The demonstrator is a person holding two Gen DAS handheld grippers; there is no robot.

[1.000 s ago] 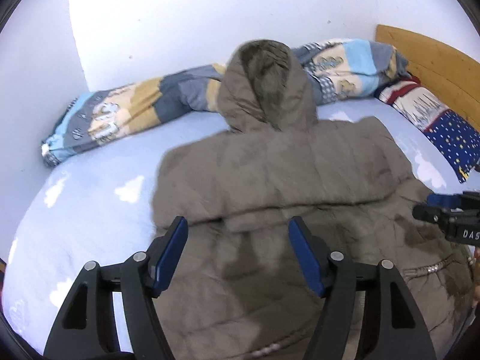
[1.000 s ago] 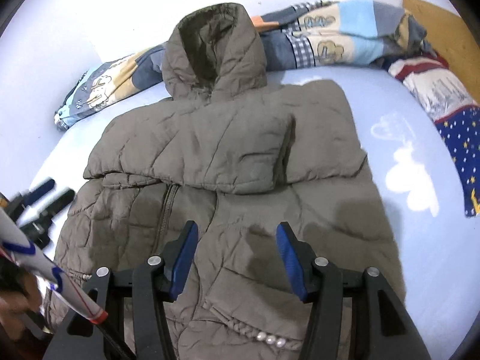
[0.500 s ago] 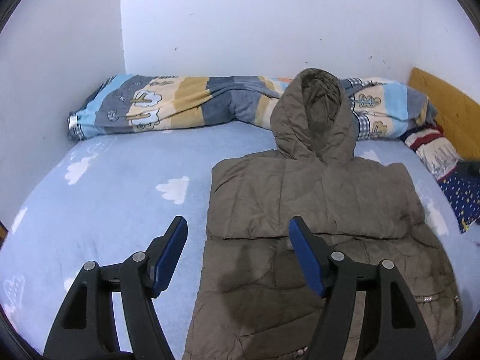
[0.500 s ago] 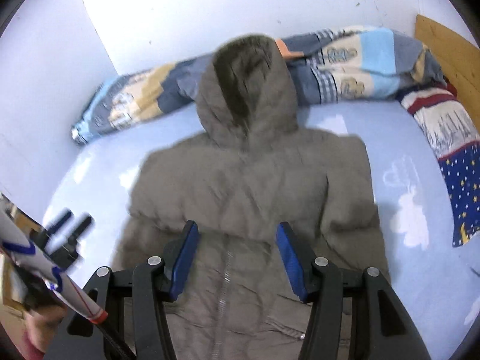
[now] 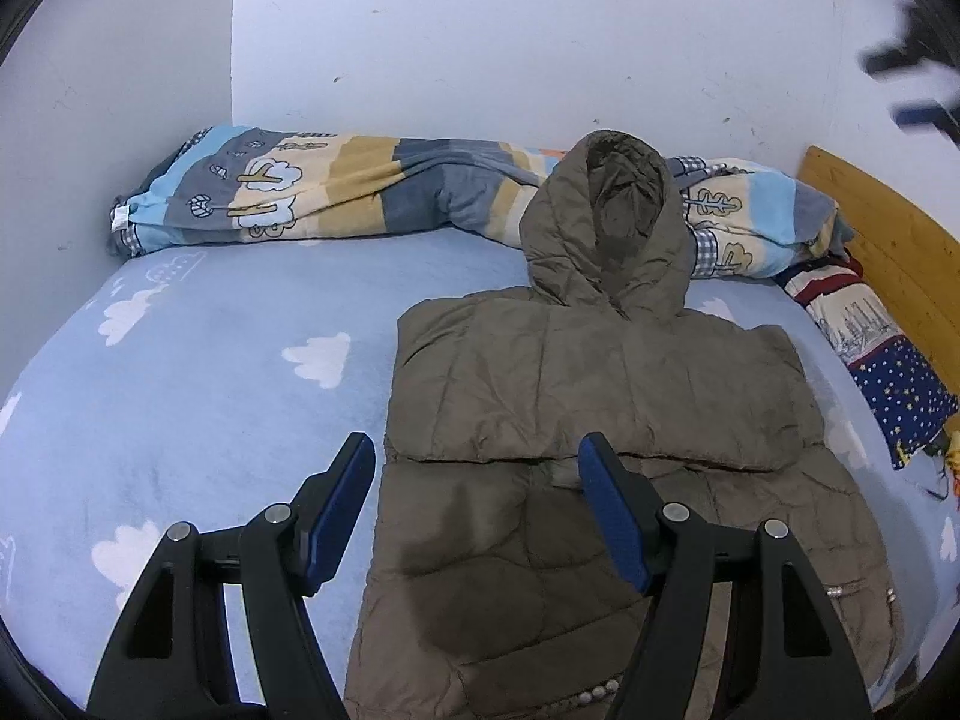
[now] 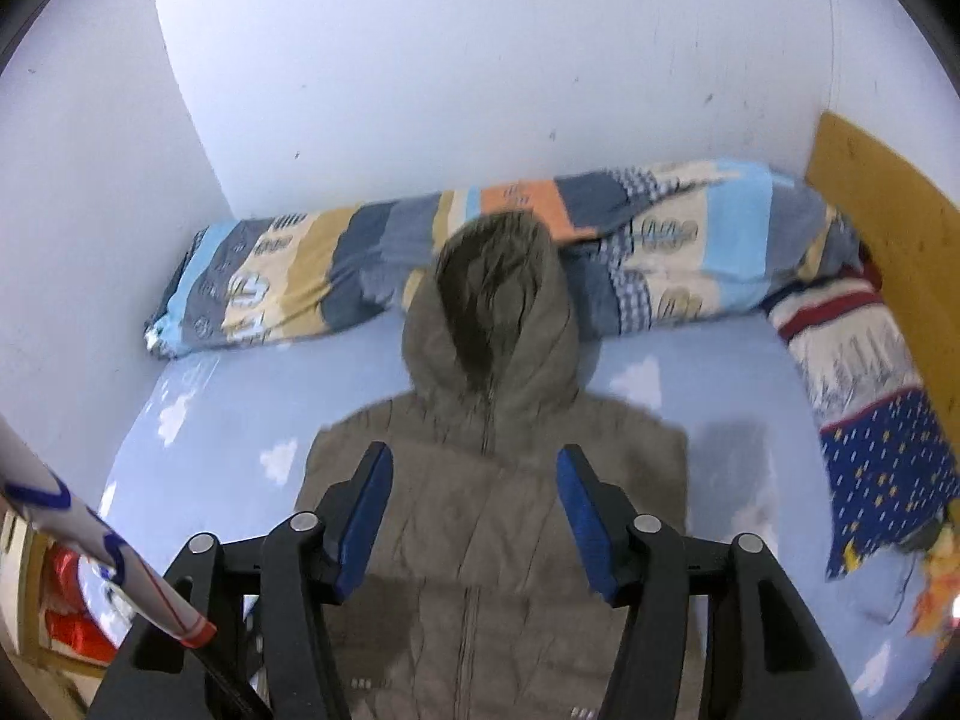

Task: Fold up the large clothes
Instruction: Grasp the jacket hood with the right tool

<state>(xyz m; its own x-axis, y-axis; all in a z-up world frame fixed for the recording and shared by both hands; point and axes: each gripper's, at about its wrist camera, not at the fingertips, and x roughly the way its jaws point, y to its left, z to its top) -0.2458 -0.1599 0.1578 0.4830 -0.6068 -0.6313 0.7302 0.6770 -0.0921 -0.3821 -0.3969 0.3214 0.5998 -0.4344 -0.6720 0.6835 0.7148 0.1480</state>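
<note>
Olive hooded puffer jacket (image 5: 600,420) is lying front-up on the bed (image 5: 198,396), hood (image 5: 606,222) resting against the rolled patchwork quilt (image 5: 336,192) along the wall. Both sleeves are lying folded across the chest, forming a straight band edge above the zip, presumably so the body can next be folded as a neat rectangle.

Left gripper (image 5: 477,507) is hovering above the jacket's left hem side, jaws standing moderately wide with nothing between the blue pads; only fabric far below shows in the gap.

Right gripper (image 6: 474,516) is hanging well above the jacket's midline, zip running down between its fingers in view. Its jaws have just been opening a little further; empty, nothing pinched. From the left wrist view it is showing only as a dark blur (image 5: 912,78) high at the right edge.

Judgement: sleeve stage looks done; both grippers are free, likely clearing off before taking the hem for the bottom-to-top fold. Puffy filling may spring the sleeves back open.

Patterned pillow (image 6: 864,396) is sitting by the wooden headboard (image 6: 888,228), apart from the jacket.
</note>
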